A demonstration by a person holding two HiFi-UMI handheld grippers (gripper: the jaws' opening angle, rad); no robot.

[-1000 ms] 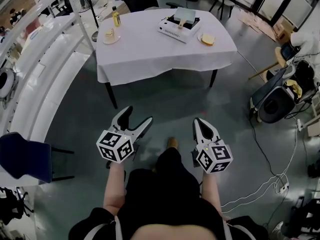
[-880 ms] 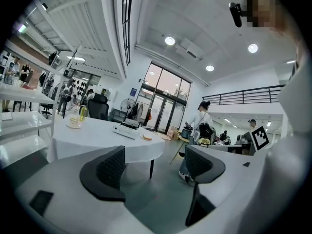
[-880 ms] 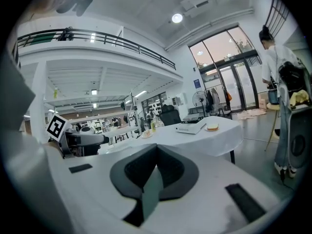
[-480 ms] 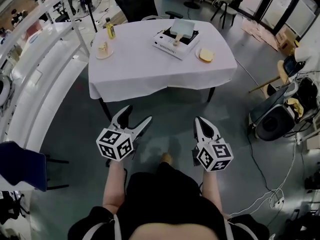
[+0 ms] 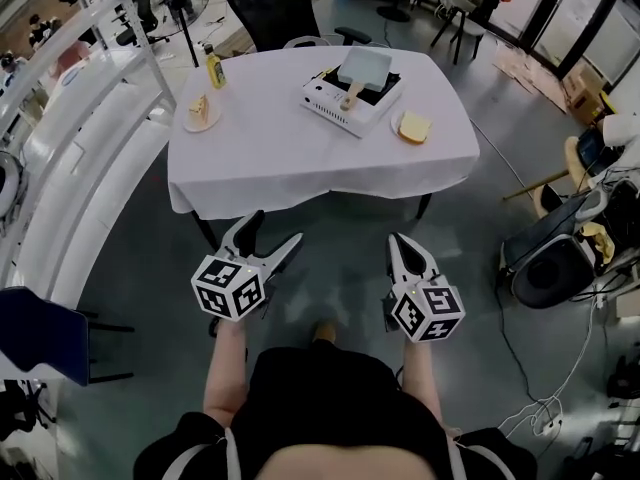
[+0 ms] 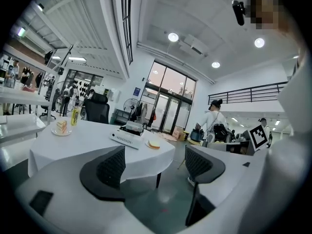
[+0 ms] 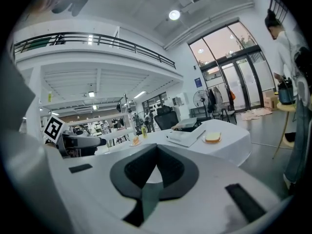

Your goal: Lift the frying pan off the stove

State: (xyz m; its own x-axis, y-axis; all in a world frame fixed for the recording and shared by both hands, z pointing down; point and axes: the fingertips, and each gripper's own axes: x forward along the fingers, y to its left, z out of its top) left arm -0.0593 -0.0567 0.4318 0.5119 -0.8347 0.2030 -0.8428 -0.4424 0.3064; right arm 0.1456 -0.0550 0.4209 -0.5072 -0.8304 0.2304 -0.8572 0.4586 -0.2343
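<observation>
A square grey frying pan [image 5: 365, 65] with a wooden handle sits on a white portable stove [image 5: 338, 103] on the white-clothed table [image 5: 300, 158]. Both grippers hang over the floor, well short of the table's near edge. My left gripper [image 5: 276, 230] is open with nothing between its jaws. The right gripper [image 5: 401, 245] is shut and empty. In the left gripper view the pan [image 6: 132, 127] and stove [image 6: 126, 139] show far off beyond the gripper [image 6: 156, 162]. From the right gripper [image 7: 156, 150] the pan [image 7: 189, 124] tops the stove [image 7: 185, 137].
On the table stand a plate with a sandwich [image 5: 413, 128], a plate with cake [image 5: 201, 113] and a yellow bottle [image 5: 213, 68]. A black office chair [image 5: 275, 3] is behind the table. A white curved counter [image 5: 80, 148] runs along the left; bags and cables lie at right.
The table with the stove and pan has come nearer in the head view as the person walks toward it. Both grippers keep their pose, left open and right shut.
</observation>
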